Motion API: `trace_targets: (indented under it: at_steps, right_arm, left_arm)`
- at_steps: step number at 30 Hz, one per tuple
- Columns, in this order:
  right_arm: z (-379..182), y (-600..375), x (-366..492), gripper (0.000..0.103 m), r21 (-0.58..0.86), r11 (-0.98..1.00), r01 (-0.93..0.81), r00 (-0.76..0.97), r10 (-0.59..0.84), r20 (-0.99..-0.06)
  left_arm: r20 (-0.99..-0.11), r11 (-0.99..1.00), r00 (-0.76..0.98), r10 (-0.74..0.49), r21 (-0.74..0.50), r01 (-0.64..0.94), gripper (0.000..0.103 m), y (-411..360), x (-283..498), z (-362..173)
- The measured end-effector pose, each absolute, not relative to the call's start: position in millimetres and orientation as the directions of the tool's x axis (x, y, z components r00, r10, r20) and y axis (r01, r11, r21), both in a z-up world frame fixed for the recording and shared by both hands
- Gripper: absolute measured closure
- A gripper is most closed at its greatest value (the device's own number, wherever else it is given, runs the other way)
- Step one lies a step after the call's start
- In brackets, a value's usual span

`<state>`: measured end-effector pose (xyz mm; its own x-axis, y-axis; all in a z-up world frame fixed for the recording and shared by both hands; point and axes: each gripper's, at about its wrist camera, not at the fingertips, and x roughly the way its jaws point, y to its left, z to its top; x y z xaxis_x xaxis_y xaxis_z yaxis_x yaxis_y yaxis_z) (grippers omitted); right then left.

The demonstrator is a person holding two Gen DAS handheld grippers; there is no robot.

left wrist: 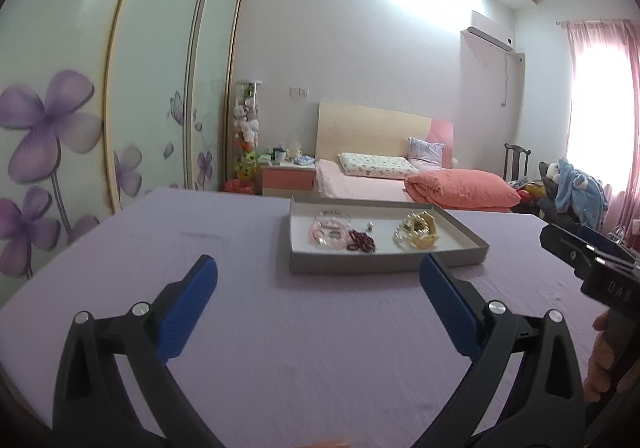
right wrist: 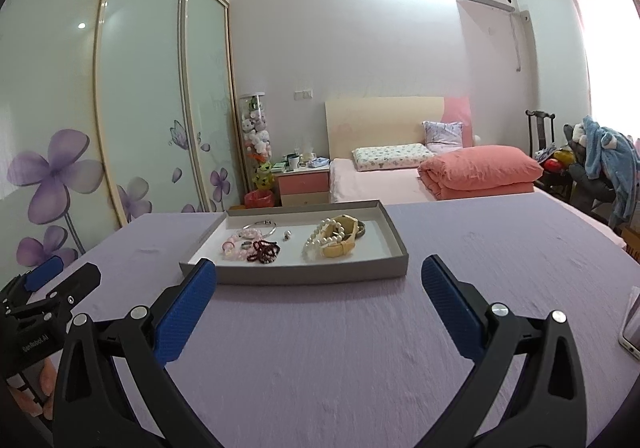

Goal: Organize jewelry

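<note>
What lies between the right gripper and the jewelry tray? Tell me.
Only bare purple cloth. The right wrist view shows nothing on it between the open right gripper and the tray.

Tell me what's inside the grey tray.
In the grey tray: pearl bracelet, yellow watch, dark red beads, pink bracelet, silver bangle. Anything beneath the piles is hidden.

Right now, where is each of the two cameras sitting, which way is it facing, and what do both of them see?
Left wrist: on the left gripper, open above the purple cloth, facing the grey tray; right gripper and a hand at right edge.
Right wrist: on the right gripper, open, facing the same tray from further right; left gripper at left edge.
Shared: tray, pearl bracelet, bed.
</note>
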<state>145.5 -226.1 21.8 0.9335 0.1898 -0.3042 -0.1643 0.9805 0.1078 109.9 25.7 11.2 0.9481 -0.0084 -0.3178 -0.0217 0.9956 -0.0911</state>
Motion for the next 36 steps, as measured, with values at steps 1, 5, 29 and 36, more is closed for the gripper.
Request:
trace_targets:
  at_steps: [1, 5, 29, 36]
  right_arm:
    - [20, -226, 141, 0.002, 0.102, 0.982, -0.161, 0.935, 0.185, -0.301]
    - [14, -229, 134, 0.002, 0.095, 0.982, -0.162, 0.937, 0.183, -0.297]
    - [12, -231, 124, 0.002, 0.115, 0.977, -0.181, 0.934, 0.207, -0.290]
    - [12, -230, 124, 0.002, 0.116, 0.976, -0.182, 0.933, 0.209, -0.292]
  left_arm:
    - [-0.321, 0.995, 0.947, -0.008, -0.094, -0.024, 0.004, 26, 107, 10]
    - [-0.329, 0.995, 0.944, -0.006, -0.093, -0.025, 0.004, 27, 99, 4]
    - [-0.317, 0.994, 0.948, -0.034, -0.106, 0.000, 0.004, 23, 95, 8]
    - [-0.318, 0.994, 0.948, -0.034, -0.108, -0.001, 0.004, 23, 96, 8]
